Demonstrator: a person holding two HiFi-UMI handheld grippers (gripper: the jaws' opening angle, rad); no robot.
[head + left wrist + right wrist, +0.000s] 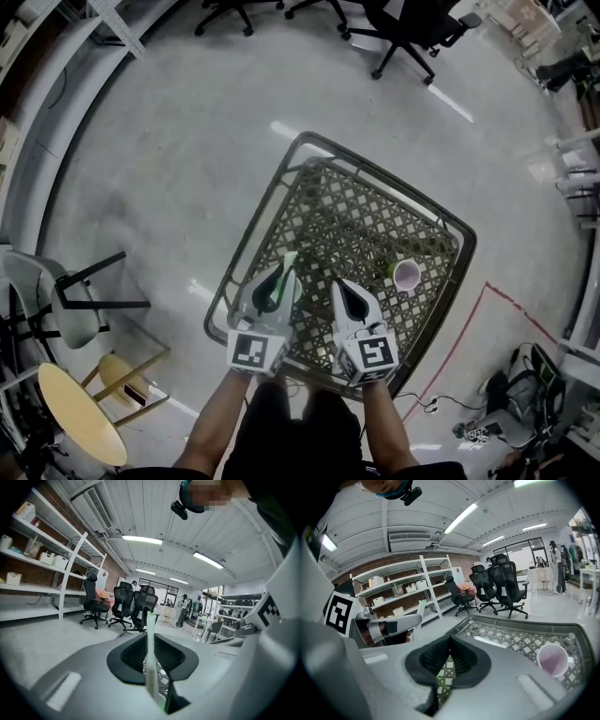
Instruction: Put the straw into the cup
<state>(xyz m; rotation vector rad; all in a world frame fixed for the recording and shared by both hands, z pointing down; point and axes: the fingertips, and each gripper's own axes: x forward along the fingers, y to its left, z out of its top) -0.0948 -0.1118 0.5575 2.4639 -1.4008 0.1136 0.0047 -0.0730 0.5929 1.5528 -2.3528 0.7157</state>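
Observation:
A pale green-white straw [151, 634] stands upright between the jaws of my left gripper [150, 638], which is shut on it. In the head view the straw [289, 262] pokes out past the left gripper [278, 274] over the near left part of the lattice table [441, 217]. A pink-white cup [407, 276] stands open-topped near the table's right edge. My right gripper [345, 291] hovers just right of the left one, shut with nothing in it [450, 641]. From it the cup [553, 659] lies ahead to the right, and the straw [421, 610] stands out of the left gripper [389, 624] to its left.
The metal lattice table has a raised rim [302, 142]. A grey chair [47, 295] and a round yellow stool [80, 412] stand on the floor at left. Black office chairs [403, 33] are beyond the table. A red tape line [469, 323] and cables [487, 412] lie at right.

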